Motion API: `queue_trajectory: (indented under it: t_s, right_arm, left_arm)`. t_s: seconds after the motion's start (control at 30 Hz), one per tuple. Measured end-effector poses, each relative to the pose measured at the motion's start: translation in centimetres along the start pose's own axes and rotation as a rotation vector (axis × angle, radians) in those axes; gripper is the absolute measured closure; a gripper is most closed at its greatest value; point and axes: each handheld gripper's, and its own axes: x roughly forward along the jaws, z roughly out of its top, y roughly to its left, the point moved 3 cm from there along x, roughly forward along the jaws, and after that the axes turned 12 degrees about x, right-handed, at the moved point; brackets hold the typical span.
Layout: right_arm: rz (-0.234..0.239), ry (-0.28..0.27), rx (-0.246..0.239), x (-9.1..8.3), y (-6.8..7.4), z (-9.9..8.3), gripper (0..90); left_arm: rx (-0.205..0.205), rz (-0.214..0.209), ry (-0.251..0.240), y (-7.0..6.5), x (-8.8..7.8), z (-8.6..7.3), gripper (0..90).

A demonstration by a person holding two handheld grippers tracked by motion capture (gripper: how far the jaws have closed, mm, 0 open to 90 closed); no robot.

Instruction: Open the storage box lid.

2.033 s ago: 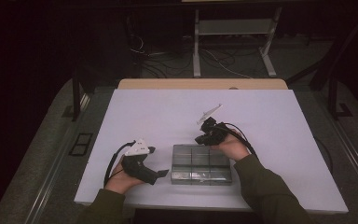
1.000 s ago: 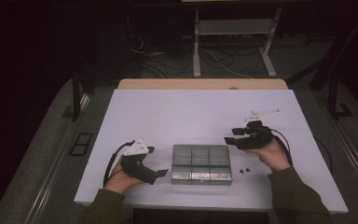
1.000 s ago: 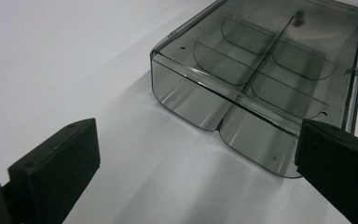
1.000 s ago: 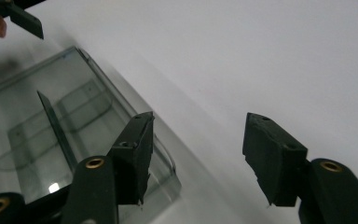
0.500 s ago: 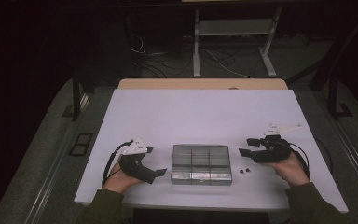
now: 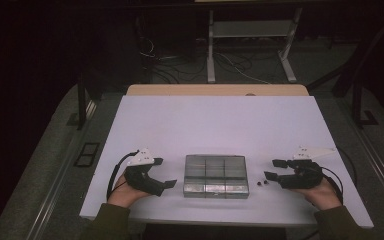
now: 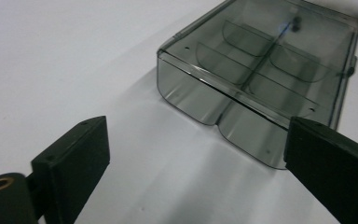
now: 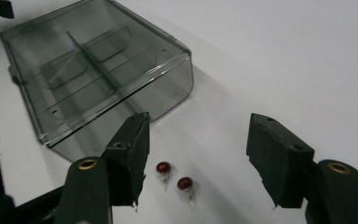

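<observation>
Two small red beads (image 8: pixel 175 176), or perhaps tiny bulbs with pale stems, since the view is too coarse to say, are lying side by side on the white table (image 6: pixel 220 125), just right of the smoky clear compartment box (image 6: pixel 215 175) in the high view. Your right gripper (image 6: pixel 274 169) is resting low beside them, its jaws parted with the red pieces lying between them, untouched. The box is sitting closed near the table's front edge. Your left gripper (image 6: pixel 164 173) is waiting just left of it, jaws having just been closing a little, nothing between them.
</observation>
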Motion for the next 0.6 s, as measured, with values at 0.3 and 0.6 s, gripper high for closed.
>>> queue_trajectory:
  t_s: [0.3,0.6]
  right_arm:
    - [0.029,0.017,-0.006,-0.3,1.0,-1.6,38.6]
    - [0.045,0.037,-0.009,0.0,1.5,-2.3,38.6]
  left_arm:
    - [-0.006,-0.014,-0.005,-1.1,-0.9,-0.4,24.7]
    - [0.011,-0.062,-0.005,-2.3,-1.1,-0.7,53.7]
